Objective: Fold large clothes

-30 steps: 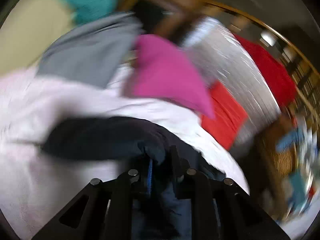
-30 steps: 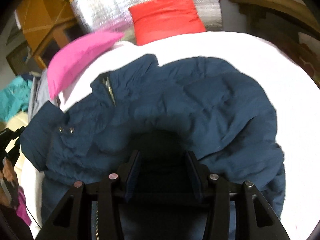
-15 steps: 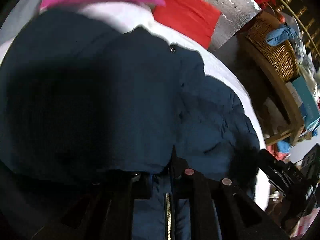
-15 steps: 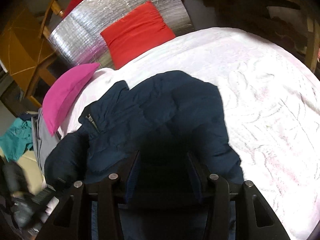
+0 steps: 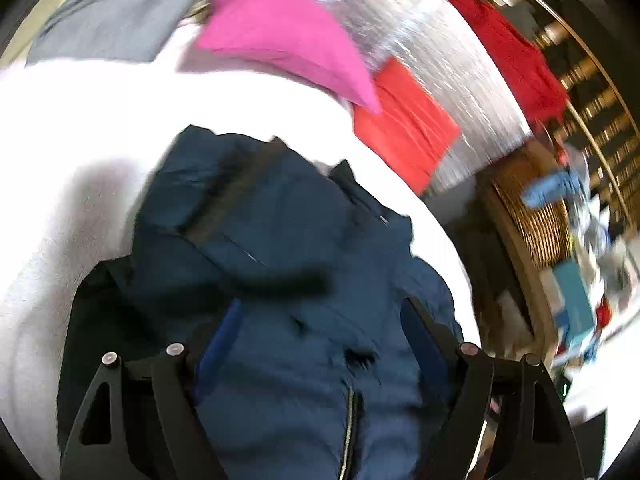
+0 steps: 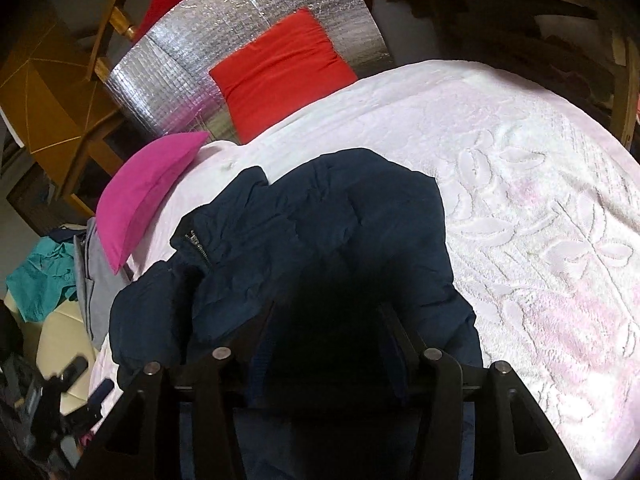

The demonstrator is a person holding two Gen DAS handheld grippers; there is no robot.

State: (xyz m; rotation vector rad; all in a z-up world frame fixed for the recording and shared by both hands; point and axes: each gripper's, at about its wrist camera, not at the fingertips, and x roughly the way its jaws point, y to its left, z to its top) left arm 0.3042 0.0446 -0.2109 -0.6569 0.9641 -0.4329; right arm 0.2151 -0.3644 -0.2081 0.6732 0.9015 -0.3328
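A navy padded jacket (image 5: 280,240) lies on a white bedspread (image 5: 60,120), folded over on itself, with its zipper near the bottom of the left wrist view. My left gripper (image 5: 320,312) is open just above it, its jaws wide apart and empty. In the right wrist view the jacket (image 6: 320,216) lies bunched, with its collar and zipper pull at the left. My right gripper (image 6: 328,312) hangs over the jacket's near part in deep shadow; its jaws stand apart, and whether they hold cloth is hidden.
A pink pillow (image 5: 280,36) and a red pillow (image 5: 404,124) lean on a silver quilted panel (image 5: 432,52) at the head. A grey garment (image 5: 112,16) lies far left. A wicker basket (image 5: 532,216) stands right of the bed. The embossed bedspread (image 6: 540,220) spreads to the right.
My left gripper carried the sleeve over the jacket body, let go and opened wide. The jacket became narrower and more bunched. My right gripper's view shifted left over the jacket.
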